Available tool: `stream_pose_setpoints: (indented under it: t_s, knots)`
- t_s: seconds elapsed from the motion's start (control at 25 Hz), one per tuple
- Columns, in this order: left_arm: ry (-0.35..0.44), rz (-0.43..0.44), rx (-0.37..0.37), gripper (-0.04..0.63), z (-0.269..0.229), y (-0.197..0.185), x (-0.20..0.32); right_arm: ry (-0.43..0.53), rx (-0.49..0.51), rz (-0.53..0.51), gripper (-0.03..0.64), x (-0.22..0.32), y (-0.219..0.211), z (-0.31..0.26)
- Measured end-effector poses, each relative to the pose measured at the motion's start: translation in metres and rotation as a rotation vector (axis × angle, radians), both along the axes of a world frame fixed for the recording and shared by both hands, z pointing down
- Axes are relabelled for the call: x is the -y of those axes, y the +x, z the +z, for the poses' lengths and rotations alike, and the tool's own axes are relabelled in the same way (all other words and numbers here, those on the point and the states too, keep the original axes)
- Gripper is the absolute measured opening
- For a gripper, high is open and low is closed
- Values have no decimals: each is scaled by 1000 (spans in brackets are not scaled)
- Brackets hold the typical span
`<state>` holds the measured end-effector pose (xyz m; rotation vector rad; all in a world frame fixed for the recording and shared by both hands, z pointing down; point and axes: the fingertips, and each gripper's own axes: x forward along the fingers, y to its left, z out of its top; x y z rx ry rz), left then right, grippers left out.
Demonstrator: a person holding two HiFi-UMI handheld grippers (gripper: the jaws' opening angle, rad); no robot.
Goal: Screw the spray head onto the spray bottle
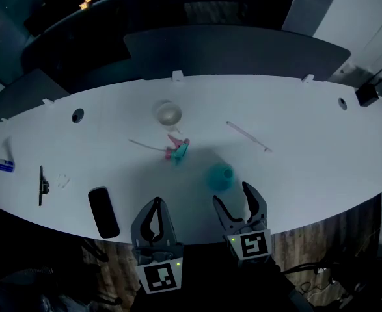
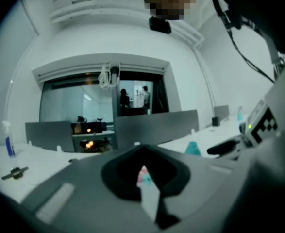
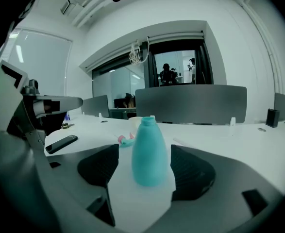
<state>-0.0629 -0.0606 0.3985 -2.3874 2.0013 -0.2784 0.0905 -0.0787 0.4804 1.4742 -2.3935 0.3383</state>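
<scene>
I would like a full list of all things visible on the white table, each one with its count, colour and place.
plastic spray bottle: 1, teal, upright, no head, near the front edge, between the right gripper's jaws, untouched
spray head with thin tube: 1, pink and teal, lying at the centre
small round bowl: 1, white, behind the spray head
thin straight rod: 1, pale, right of centre
flat phone: 1, black, front left
slim tool: 1, black, far left
oval table: 1, white
left gripper: 1, grey, shut, empty
right gripper: 1, grey, open
</scene>
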Motion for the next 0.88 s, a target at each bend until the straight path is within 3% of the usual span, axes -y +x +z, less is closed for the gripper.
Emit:
stream_pose_setpoints:
  t_s: [0.4, 0.88]
  knots:
    - [-2, 20, 23, 3, -1, -20, 14, -36, -32, 75, 343, 39, -2, 40]
    - [8, 42, 49, 3, -4, -27, 28, -43, -57, 62, 342, 59, -17, 51]
